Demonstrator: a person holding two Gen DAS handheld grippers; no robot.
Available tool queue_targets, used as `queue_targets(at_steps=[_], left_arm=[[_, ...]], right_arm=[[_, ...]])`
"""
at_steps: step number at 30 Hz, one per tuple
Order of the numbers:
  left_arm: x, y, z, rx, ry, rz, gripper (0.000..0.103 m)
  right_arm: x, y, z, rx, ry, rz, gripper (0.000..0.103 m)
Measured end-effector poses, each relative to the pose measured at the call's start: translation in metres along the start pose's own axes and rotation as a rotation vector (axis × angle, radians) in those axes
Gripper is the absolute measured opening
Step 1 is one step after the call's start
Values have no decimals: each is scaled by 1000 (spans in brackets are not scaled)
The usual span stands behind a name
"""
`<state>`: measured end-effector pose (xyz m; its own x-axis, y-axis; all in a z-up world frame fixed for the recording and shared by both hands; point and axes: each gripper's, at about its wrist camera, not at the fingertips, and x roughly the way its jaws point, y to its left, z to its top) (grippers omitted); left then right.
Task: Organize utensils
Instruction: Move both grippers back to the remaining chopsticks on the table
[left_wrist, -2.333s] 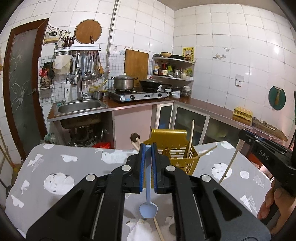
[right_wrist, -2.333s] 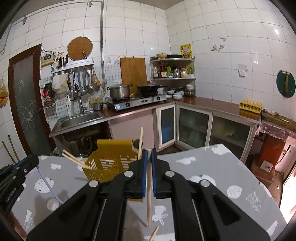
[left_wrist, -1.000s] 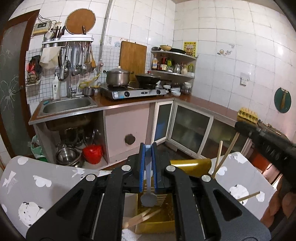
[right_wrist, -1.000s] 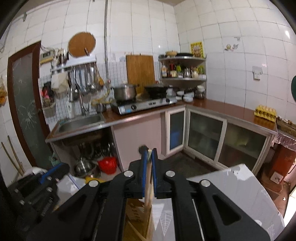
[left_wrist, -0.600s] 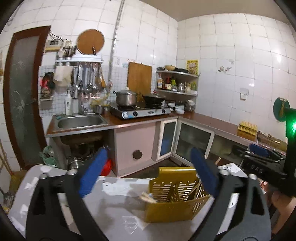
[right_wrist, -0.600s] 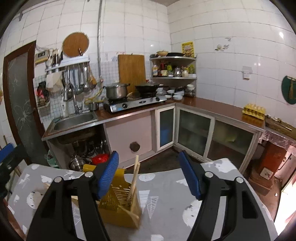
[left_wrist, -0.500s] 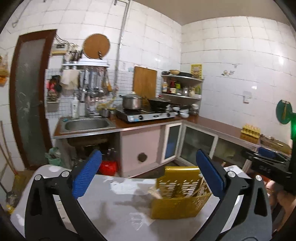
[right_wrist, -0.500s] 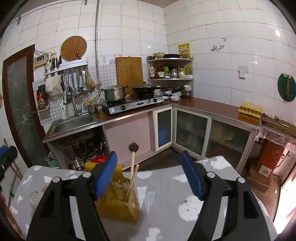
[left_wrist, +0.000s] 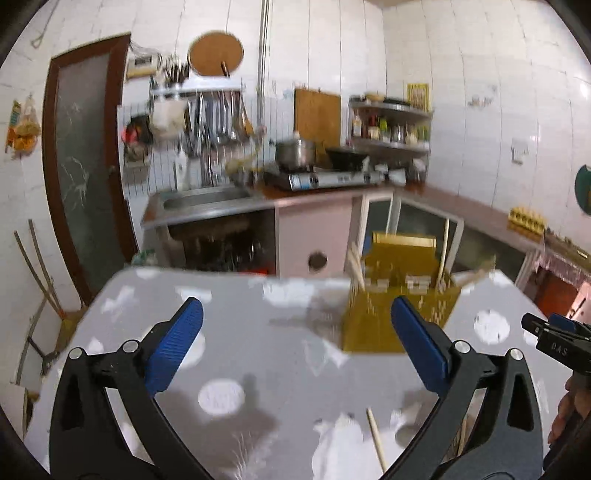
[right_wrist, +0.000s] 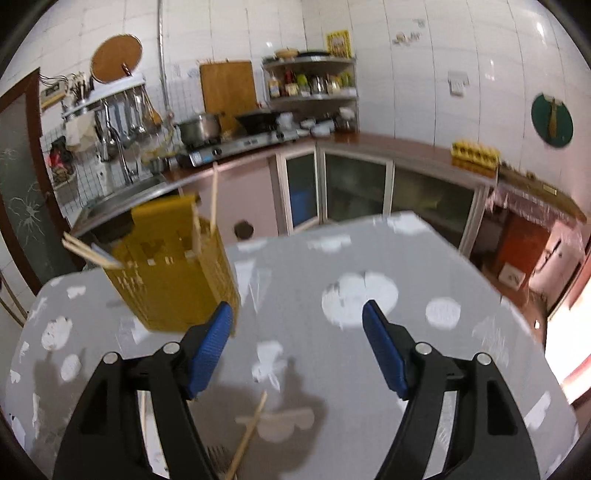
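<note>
- Both sets of fingers gape empty: left gripper (left_wrist: 295, 339), right gripper (right_wrist: 297, 341).
- Next, I judge, pinch the loose chopstick (right_wrist: 248, 432) lying nearer than the yellow utensil basket (right_wrist: 173, 273) at mid-shaft.
- The basket stands on the grey patterned desk (right_wrist: 424, 354), chopsticks inside.
- Beyond the basket: sink (left_wrist: 207, 197), stove (left_wrist: 325, 179), tiled walls.

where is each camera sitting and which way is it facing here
Left wrist: sits on the left gripper, looking forward and down over the grey table at the yellow basket; its open blue-padded fingers show, plus the right gripper at the right edge.
Right wrist: sits on the right gripper, looking down over the table, basket to its left; its open fingers show.
Shared: table, basket, a loose chopstick, and the kitchen counter behind.
</note>
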<state>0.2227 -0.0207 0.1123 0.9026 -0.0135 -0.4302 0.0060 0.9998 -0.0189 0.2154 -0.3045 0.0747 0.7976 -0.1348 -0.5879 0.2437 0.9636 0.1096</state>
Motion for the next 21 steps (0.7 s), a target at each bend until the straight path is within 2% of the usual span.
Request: queue_targets(at_steps=[4,7,13,21], left_arm=[[16,-6,-26,8,63,-2,98],[34,-8,-44,-21,142,-45,98],[53,-18,-76,-21,197,-46,98],[79,-33,-103,-32,296,-57,98]], right_arm=[[13,6,-25,-16,38,-13,72],[24,12,-41,-32,67,-17,72],[43,18,-62,-48,120,-27,72],[65,28,-77,-89,179,-38,71]])
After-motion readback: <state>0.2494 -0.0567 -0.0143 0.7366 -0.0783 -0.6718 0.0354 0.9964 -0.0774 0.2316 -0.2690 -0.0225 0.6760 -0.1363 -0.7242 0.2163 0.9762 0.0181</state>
